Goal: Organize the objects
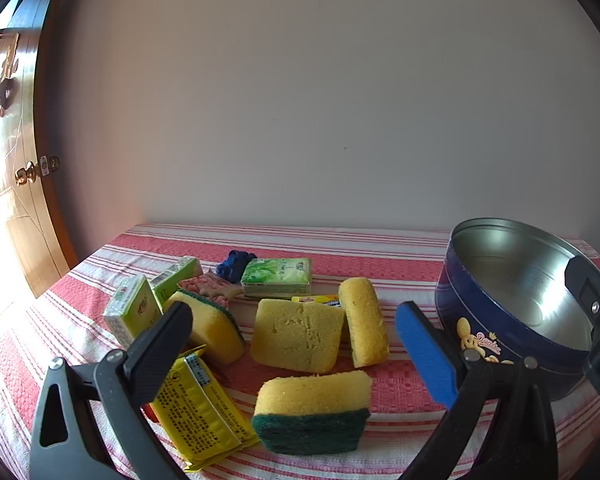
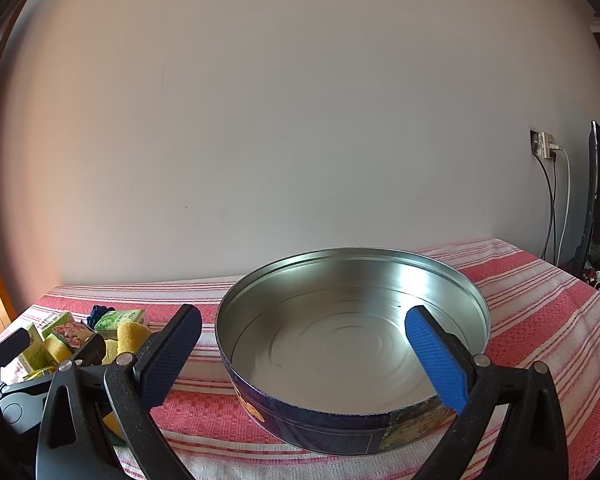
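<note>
Left wrist view: left tongs (image 1: pixel 296 336), spread wide and empty, are aimed at sponges (image 1: pixel 298 336) beside the empty tin (image 1: pixel 500 320); right tongs (image 2: pixel 304 356), likewise gaping, hold nothing. First pickup is judged pending.

The right gripper (image 2: pixel 304 356) hangs with its jaws spread wide, one black pad outside the rim of the round tin (image 2: pixel 476 304) at about nine o'clock, the blue pad over its shiny bare floor at three. The tin sits on a red-striped cloth (image 2: pixel 540 308). At nine o'clock, sponges (image 2: pixel 132 336) and green packets (image 2: pixel 120 318) crowd behind the left gripper (image 2: pixel 52 346).
</note>
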Demonstrator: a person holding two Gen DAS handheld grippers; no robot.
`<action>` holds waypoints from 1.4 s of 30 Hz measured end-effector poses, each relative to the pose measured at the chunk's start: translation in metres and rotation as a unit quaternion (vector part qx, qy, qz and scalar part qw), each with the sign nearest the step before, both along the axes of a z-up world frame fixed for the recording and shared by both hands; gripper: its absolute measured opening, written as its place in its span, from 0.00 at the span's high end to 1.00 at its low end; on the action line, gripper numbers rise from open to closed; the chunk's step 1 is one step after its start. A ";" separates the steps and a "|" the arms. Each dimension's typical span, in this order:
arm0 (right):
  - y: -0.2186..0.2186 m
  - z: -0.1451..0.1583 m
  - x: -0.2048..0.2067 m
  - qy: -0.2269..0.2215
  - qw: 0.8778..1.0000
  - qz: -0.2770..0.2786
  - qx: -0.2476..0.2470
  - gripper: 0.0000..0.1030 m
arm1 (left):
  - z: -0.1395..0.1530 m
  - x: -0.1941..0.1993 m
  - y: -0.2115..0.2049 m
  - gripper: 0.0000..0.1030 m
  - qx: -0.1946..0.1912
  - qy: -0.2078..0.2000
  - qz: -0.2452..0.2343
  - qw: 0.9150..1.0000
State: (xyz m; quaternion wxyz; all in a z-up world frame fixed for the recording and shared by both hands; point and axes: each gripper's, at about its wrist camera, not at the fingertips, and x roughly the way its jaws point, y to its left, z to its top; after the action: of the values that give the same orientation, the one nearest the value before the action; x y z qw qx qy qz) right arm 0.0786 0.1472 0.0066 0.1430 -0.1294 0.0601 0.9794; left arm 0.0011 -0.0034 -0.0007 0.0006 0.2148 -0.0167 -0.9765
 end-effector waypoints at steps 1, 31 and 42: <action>0.000 0.000 0.000 0.000 1.000 0.001 0.000 0.00 | 0.000 0.000 0.000 0.00 0.000 0.000 0.000 1.000; -0.003 0.003 0.000 0.004 1.000 0.019 0.000 0.00 | 0.001 -0.001 -0.003 0.00 0.006 -0.006 0.009 1.000; -0.008 0.004 0.002 0.003 0.999 0.032 -0.004 0.00 | -0.001 0.001 -0.004 0.00 0.000 -0.017 0.009 1.000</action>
State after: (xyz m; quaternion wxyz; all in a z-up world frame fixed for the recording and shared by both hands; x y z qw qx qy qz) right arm 0.0801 0.1388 0.0109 0.1112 -0.1286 0.0608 0.9836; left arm 0.0022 -0.0070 -0.0017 0.0095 0.2317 -0.0147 -0.9726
